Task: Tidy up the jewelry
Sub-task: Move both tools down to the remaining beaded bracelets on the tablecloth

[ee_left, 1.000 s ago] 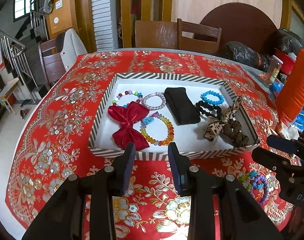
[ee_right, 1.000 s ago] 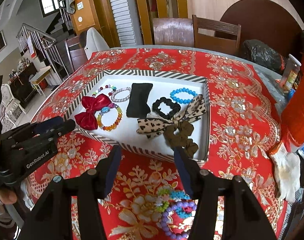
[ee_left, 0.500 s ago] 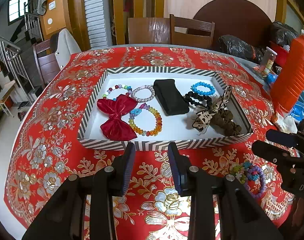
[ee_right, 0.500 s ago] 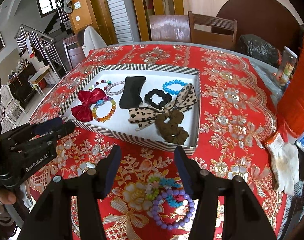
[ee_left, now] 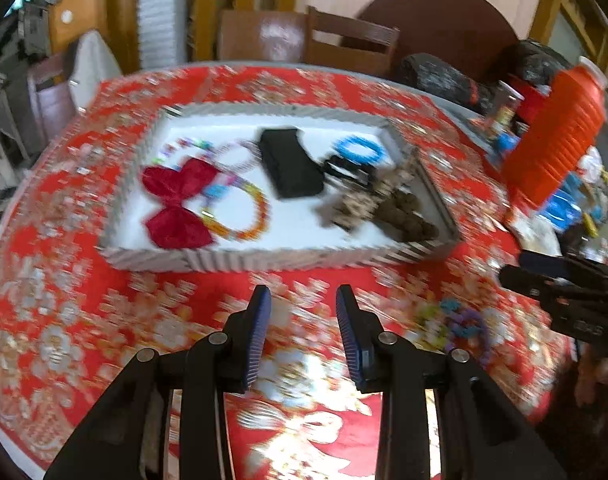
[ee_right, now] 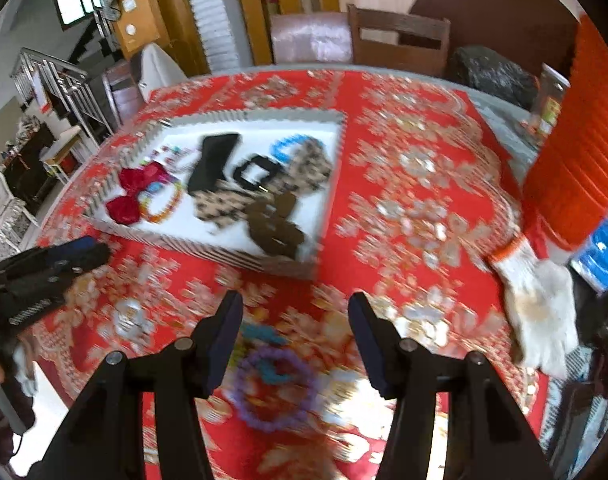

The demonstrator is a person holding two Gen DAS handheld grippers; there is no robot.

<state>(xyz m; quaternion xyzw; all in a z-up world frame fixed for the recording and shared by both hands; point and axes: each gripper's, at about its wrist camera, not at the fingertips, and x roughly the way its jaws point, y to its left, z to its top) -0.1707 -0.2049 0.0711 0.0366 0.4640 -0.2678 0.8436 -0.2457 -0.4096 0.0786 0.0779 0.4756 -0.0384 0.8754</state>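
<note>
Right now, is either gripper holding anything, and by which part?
Nothing is held. The left gripper and right gripper are both open and empty; the beaded bracelets lie untouched on the tablecloth.

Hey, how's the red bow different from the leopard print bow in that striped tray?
The red bow is a plain solid red, while the leopard print bow is tan with dark spots. The red bow lies at the left end of the striped tray beside a beaded bracelet; the leopard print bow lies toward the right end, against a brown scrunchie. Both rest flat inside the tray, untouched by either gripper.
</note>
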